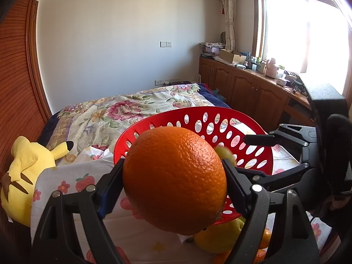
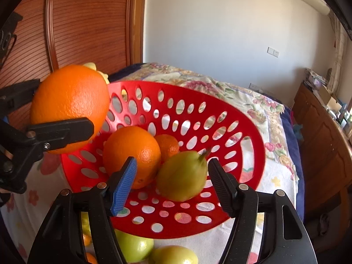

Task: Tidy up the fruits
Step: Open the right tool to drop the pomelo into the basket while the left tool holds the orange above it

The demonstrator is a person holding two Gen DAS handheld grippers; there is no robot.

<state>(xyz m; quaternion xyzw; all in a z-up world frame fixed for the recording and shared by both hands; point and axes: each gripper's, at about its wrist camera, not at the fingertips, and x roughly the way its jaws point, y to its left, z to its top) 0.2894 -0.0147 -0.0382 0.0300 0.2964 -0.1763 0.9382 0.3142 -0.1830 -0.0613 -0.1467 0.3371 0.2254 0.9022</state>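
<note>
over the near rim of the red basket (image 2: 246,136), the left gripper (image 1: 173,176) is clamped on a large orange (image 1: 175,179), one finger pressed against each side of the fruit, so the orange hangs in the air above the basket's left edge as the right wrist view shows it (image 2: 70,107). the basket is a shallow plastic bowl pierced with oval holes, and it sits on a bed (image 1: 114,107) covered with a flowered quilt, on top of a white cloth (image 1: 140,237) printed with strawberries and small flowers. inside the basket lie a second large orange (image 2: 132,154), a smaller orange (image 2: 167,145) just behind it and touching it, and a green pear (image 2: 182,175) with its stem pointing up and to the right. the right gripper (image 2: 172,188) reaches over the basket's near edge with its fingers apart; the pear sits between them, close to the black right finger, with a gap showing on the side of the blue-padded left finger, and the pads do not appear to press on it. the pear looks slightly blurred. in front of the basket, on the cloth below the right gripper, lie more loose fruit: a green apple (image 2: 134,246), another yellow-green fruit (image 2: 173,255) beside it, and bits of small oranges at the lower left edge. a yellow plush toy (image 1: 28,176) lies on the bed to the left of the basket. wooden cabinets (image 1: 248,88) cluttered with boxes run along the wall under a bright window (image 1: 303,28).
</note>
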